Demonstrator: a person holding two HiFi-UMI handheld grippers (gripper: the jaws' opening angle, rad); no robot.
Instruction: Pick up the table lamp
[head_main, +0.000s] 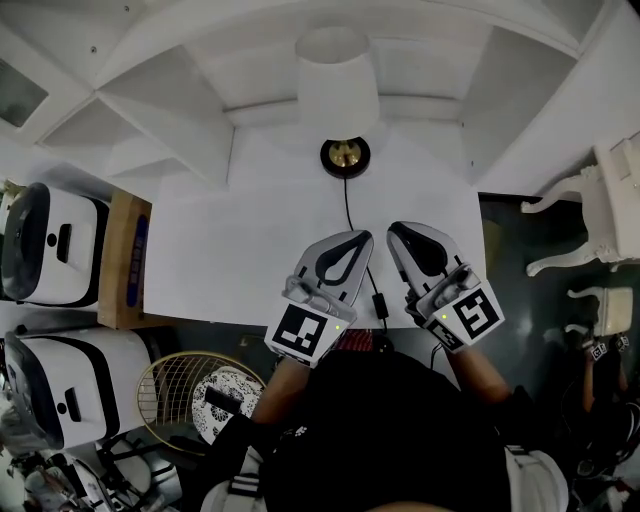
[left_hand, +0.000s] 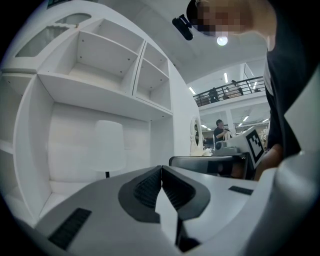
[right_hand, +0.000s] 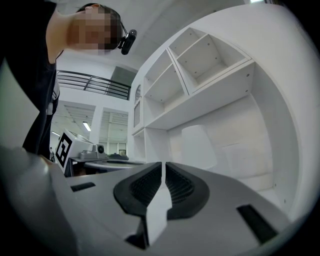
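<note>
Table lamp (head_main: 337, 85) stands at the back of the white desk (head_main: 230, 250), at 12 o'clock from both grippers and well apart from them, in the recess under the shelves (head_main: 170, 90). White shade on top, thin dark stem (left_hand: 107, 174) below it, round dark base (head_main: 345, 156) with a brass centre. Judgement: the shade looks thin and light and would probably dent or skew if squeezed, so don't grab there. Weight most likely sits low in the base, so the lamp should stay upright if lifted by the stem just under the shade, or by the base rim. The stem is narrow and smooth and may slip or swing in a loose grip. Black cord (head_main: 350, 225) runs from the base toward 6 o'clock, passing between the grippers, with an inline switch (head_main: 380, 303) near the desk's front edge. It will drag on a lift, so allow slack. Left gripper (head_main: 358, 238) at 7 o'clock of the lamp, jaws pressed together, nothing between them. Right gripper (head_main: 398, 232) at 5 o'clock of the lamp, jaws closed too, nothing held. Both held side by side over the desk's front part, roughly level, tips aimed at the lamp, forearms in close to the body. Jaws must open before any grasp.
</note>
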